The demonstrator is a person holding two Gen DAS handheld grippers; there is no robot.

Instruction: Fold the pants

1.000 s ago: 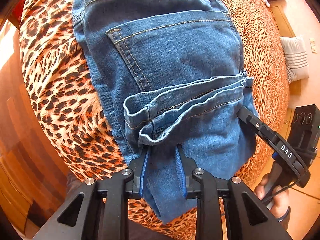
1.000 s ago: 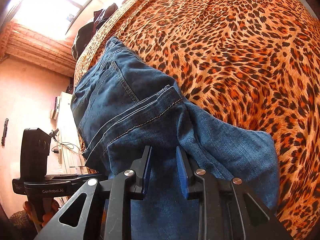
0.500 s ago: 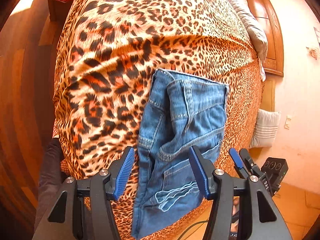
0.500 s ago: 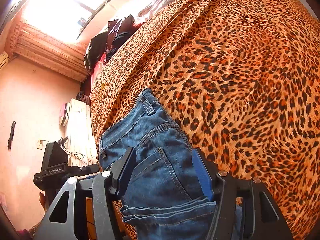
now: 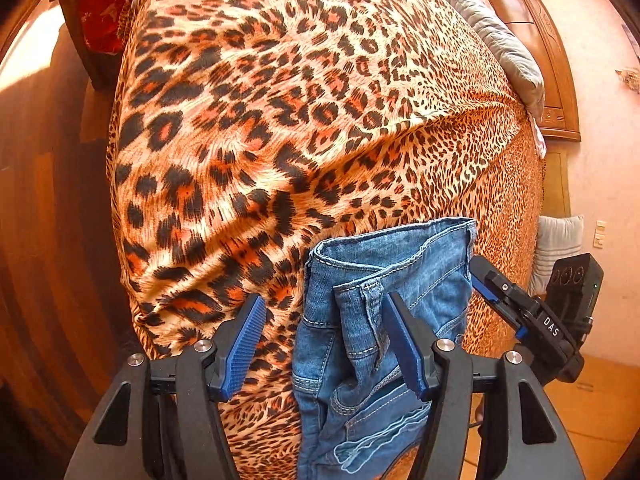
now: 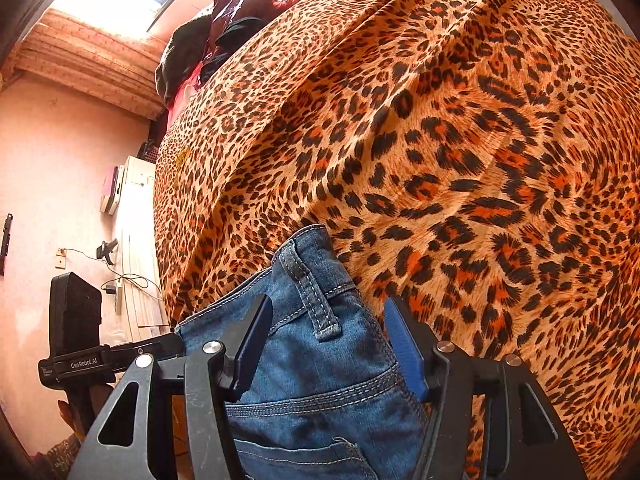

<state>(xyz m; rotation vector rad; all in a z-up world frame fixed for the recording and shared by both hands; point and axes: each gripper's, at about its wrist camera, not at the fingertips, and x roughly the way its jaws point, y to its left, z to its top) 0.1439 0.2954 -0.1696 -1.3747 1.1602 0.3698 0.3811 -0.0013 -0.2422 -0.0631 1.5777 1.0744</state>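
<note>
Lying folded, one pair of jeans (image 5: 384,340) between two spread grippers.

jeans (image 5: 372,344): 1 (folded) | tools: 2 (image 5: 324,344) (image 6: 326,340) | leopard bedspread (image 5: 304,120): 1

The right claw (image 6: 328,344) hangs with its jaws spread wide over the folded jeans (image 6: 320,380), gripping nothing. The jeans lie on the bed's leopard-print cover (image 6: 440,140), waistband and belt loop pointing up the bed. The left claw (image 6: 160,346) pokes in just beside the denim's edge. Dark clothes (image 6: 208,36) are heaped at the far end.
</note>
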